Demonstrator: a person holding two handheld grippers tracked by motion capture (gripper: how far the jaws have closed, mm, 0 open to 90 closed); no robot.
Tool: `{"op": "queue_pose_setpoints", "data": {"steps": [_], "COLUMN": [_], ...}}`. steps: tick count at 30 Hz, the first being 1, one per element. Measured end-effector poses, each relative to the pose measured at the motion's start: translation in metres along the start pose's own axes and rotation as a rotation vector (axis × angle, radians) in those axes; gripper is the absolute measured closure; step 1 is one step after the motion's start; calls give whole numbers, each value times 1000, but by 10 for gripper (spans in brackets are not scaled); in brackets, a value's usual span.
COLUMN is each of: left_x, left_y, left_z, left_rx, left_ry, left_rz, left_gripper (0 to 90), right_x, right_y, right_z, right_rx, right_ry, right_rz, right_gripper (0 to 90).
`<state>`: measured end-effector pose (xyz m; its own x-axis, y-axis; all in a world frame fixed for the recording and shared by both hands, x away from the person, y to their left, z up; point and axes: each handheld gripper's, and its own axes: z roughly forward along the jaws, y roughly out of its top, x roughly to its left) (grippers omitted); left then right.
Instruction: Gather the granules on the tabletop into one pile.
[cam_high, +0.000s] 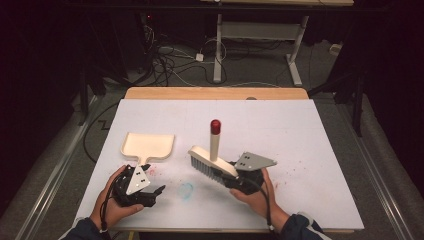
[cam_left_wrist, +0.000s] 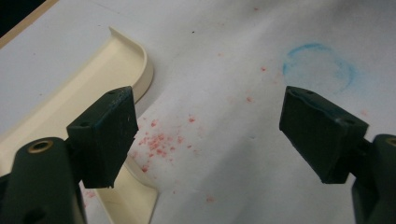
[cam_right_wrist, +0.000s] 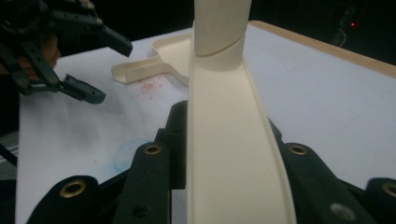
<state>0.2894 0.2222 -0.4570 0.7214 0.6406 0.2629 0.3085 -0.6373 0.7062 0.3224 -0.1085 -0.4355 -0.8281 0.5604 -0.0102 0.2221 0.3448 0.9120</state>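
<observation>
Clearly the right gripper (cam_high: 239, 176), a black two-jaw tool with a grey three-cornered plate on top, has its jaws clamped narrow on the cream plastic hand brush (cam_high: 214, 162) with grey bristles: in the right gripper view the smooth, slightly troughed back of the brush (cam_right_wrist: 229, 154) runs straight up between the two jaws and fills the gap from pad to pad, its round cream handle rising at the far end. From above, the brush block lies slanted just ahead of those jaws, bristles facing the white paper-covered table (cam_high: 310, 150), while the handle stands upright and ends in a glossy red cap (cam_high: 215, 126). The left gripper (cam_high: 150, 194) holds its jaws wide apart with nothing between them; its pads (cam_left_wrist: 109, 135) are blocky, matt, dark rubber. Beside and beyond the left-hand jaw in the left gripper view lies the cream plastic dustpan (cam_left_wrist: 119, 65), shallow, smooth, with a raised curved rim and a short flat handle passing under that jaw. Between the open jaws, fine pink crumbs (cam_left_wrist: 159, 142) are scattered on the paper just off the pan's handle, and a faint blue chalky ring (cam_left_wrist: 322, 63) marks the sheet beyond the other jaw.
</observation>
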Motion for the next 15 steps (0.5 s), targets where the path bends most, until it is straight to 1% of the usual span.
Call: {"op": "queue_pose_setpoints", "data": {"steps": [1,2,4,5,6,7,9,10,11,12,14,15], "left_x": [0,0,0,0,0,0,0,0,0,-1,-1,-1], "left_y": [0,0,-1,-1,-1,-1,-1,-1,-1,-1,-1,-1], "left_z": [0,-1,-1,-1,-2,-2,-2,-2,-2,-2,-2,-2], "left_rx": [-2,-4,-5,-5,-6,-7,-6,-4,-4,-5,-5,-6], "left_ry": [-1,-2,-2,-2,-3,-4,-6,-6,-6,-6,-8,-7], "left_rz": [0,-1,-1,0,-1,-1,-3,-2,0,1,2,3], "left_gripper": [187,187,187,187,187,187,187,187,187,187,187,187], "right_x": [5,8,15,16,16,16,12,11,8,5,2,0], "right_y": [-2,-4,-8,-10,-12,-12,-12,-12,-12,-11,-12,-12], "right_z": [6,11,21,24,26,26,23,21,18,15,9,6], "right_rx": [7,14,40,56,58,69,75,78,80,84,100,104], "right_ry": [-6,-17,-74,-91,-112,-138,-159,-185,-198,-197,-215,-215], "right_rz": [7,2,5,-2,1,-1,19,24,27,36,52,51], "right_gripper": [682,682,682,682,682,683,682,682,682,682,682,682]}}
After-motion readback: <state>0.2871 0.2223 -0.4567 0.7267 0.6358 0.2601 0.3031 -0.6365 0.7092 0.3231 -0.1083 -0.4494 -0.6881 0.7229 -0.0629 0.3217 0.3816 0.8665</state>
